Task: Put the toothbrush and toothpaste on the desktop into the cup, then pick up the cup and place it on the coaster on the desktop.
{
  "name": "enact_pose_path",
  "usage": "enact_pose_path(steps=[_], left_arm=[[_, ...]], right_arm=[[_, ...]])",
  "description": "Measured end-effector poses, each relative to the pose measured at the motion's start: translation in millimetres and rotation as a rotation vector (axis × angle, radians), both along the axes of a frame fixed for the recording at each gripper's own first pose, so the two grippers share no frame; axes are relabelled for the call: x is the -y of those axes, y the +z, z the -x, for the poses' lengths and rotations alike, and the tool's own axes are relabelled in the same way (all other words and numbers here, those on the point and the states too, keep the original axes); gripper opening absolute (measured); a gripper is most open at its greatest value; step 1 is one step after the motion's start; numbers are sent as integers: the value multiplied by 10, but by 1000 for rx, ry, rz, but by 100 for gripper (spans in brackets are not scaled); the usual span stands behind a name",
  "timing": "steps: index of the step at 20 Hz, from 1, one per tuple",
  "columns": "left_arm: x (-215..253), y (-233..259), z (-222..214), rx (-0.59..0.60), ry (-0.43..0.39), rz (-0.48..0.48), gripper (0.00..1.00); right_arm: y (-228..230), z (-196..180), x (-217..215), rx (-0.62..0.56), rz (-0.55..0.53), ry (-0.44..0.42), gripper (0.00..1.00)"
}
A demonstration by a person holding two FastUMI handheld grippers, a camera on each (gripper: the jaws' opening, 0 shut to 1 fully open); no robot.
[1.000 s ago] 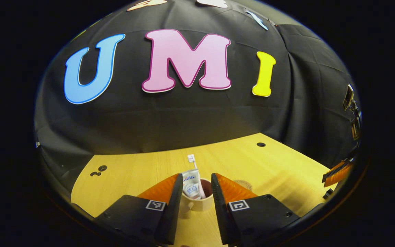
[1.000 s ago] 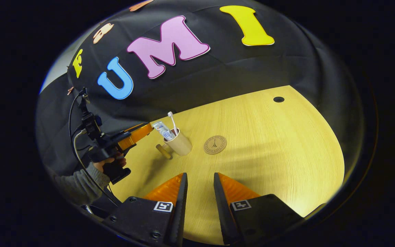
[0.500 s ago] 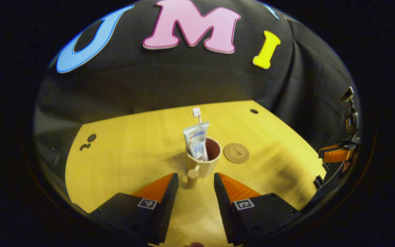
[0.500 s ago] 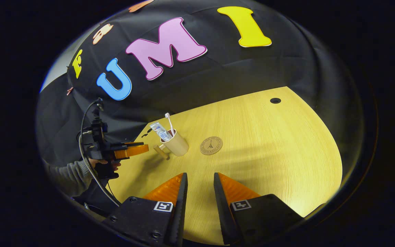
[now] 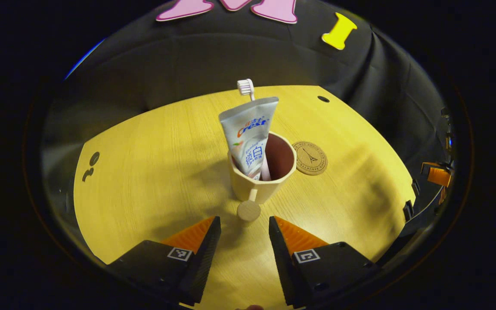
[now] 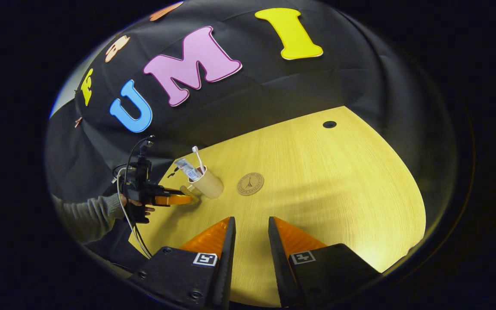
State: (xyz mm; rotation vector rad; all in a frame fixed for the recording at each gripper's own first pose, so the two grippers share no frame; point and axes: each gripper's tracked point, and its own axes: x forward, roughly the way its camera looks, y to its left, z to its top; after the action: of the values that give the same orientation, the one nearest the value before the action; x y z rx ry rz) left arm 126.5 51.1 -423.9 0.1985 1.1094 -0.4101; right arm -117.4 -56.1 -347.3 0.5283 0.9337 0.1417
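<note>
Pale wood-grain surface [image 5: 153, 172] runs under both tools, lit warm, with black cloth behind it. Nearest in the left gripper view, the left tool [image 5: 243, 234] has its two fingers apart and empty, aimed at the round knob of the handle [image 5: 248, 210], which sits just ahead of the gap and touches neither finger. Beyond the knob stands the cup [image 5: 260, 186], upright on the surface, beige outside and reddish-brown inside. The toothpaste [image 5: 250, 137], a soft white tube with its crimped end up, leans against the near wall of the cup, and the toothbrush [image 5: 245, 87] rises behind it, its white head clear above the tube. So the loading step looks finished, and the step in hand is, by my judgement, the pickup of the cup. The next move calls for the fingers to slide forward on either side of the handle stem or knob, then close firmly; the tall tube and brush make the load top-heavy, so the lift should be kept level. Just right of the cup, close to its rim, lies the coaster [image 5: 311, 158], a flat round disc, bare, so the carry is short. In the right gripper view, the right tool [image 6: 248, 239] hangs over open surface with fingers apart, holding nothing, well away from the cup.
</note>
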Motion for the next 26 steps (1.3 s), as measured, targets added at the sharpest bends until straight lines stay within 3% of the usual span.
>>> enact_pose_path(steps=[4,5,6,11,12,16,21,24,26], left_arm=[[97,-127,-142,-34,-47,-29,71],[122,-155,-183,-42,-54,-35,79],[131,-190,-210,-56,-67,-44,71],[252,-344,-214,-148,-130,-86,68],[250,-358,-213,-156,-136,-106,72],[221,-438,-217,-185,-119,-137,60],[227,-448,-226,-192,-114,-143,34],[231,-459,-221,-186,-95,-146,36],[223,-444,-250,-156,-81,-161,32]], right_arm=[[-63,93,52,-20,-1,-32,47],[-68,107,70,-24,2,-36,47],[-87,127,92,-31,10,-40,47],[-118,194,221,-50,21,-77,47],[-132,206,240,-53,21,-82,47],[-169,244,275,-69,16,-96,47],[-182,286,253,-79,3,-82,47],[-178,282,261,-81,-2,-80,47],[-170,273,279,-81,-6,-82,47]])
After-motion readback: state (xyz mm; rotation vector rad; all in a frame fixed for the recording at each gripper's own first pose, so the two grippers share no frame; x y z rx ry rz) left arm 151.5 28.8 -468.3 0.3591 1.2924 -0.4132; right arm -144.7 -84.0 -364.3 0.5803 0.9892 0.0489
